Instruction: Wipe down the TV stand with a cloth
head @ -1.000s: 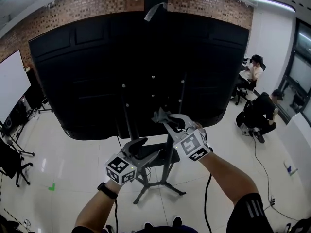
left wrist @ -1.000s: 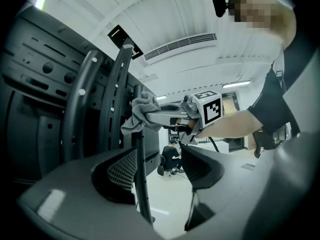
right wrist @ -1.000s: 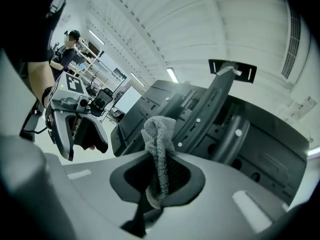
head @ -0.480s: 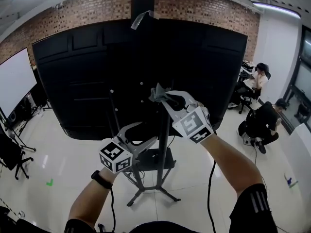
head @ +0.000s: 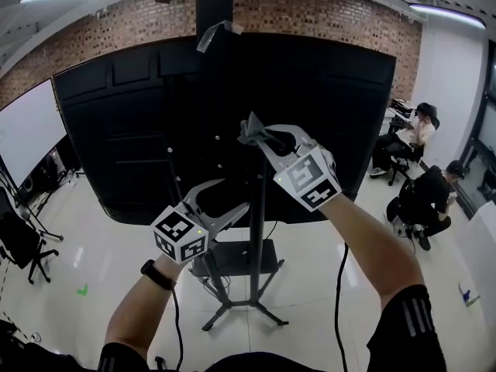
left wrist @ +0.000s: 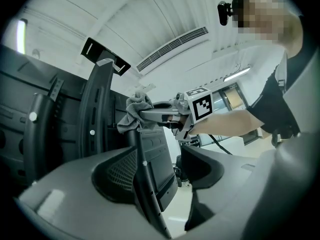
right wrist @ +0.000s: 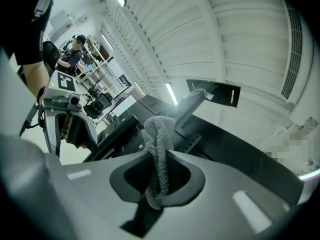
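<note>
- The right gripper is clamped on a grey cloth; its own view shows the fabric pinched between the pads in a bunched fold, with a tuft standing out past the tips.
- The cloth is held high beside the upright post of the TV stand, against the dark back of the television; whether it touches the post cannot be told.
- The left gripper has its jaws spread and holds nothing; in its own view the post stands between them with a gap on one side, so it appears to straddle the post, not grip it.
- The cloth looks soft, light and limp; it should fold under pressure and drag rather than slide; a firm pinch near its middle, leaving a free wad ahead of the tips, seems the right hold.
- The stand looks stiff and heavy, but it is tall on splayed feet; steady, moderate pressure along the post is the likely need, with the left gripper bracing the post should it sway.
</note>
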`<state>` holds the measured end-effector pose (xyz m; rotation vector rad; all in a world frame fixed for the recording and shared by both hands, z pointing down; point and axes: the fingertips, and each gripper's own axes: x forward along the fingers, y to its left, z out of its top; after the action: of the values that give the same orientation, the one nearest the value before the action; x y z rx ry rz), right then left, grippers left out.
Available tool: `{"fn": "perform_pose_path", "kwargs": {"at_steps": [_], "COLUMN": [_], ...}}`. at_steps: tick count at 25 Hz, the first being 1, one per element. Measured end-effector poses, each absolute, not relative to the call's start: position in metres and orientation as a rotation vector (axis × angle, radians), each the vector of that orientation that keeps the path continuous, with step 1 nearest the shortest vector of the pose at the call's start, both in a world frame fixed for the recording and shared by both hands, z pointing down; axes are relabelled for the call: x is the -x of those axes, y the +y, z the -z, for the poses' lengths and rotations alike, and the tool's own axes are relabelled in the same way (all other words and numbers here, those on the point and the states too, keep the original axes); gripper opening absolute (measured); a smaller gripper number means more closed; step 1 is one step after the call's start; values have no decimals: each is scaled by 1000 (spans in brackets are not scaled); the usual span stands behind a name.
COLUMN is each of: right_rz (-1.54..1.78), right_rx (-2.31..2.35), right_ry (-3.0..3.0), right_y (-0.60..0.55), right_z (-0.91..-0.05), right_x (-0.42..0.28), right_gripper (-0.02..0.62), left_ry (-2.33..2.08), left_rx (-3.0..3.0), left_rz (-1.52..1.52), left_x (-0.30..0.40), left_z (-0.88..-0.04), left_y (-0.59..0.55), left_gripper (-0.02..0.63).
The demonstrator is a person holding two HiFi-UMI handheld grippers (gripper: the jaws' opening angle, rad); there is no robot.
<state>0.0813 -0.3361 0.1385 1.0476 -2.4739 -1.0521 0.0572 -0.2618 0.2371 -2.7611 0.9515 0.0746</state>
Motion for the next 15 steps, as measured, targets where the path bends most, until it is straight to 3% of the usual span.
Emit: {"fn": "perform_pose_path", "kwargs": {"at_steps": [15], "right_rz": [960], "right_rx": [-1100], "right_ry": [-2470], "right_y": [-364], "right_z": [-164], "right_x": [-107], "right_gripper": [32], "left_ry": [983], "left_rx": [2795], "left_rz": [-50], "left_x": [-70], "left_z": [-257], "left_y": [-278], "left_gripper": [298]}}
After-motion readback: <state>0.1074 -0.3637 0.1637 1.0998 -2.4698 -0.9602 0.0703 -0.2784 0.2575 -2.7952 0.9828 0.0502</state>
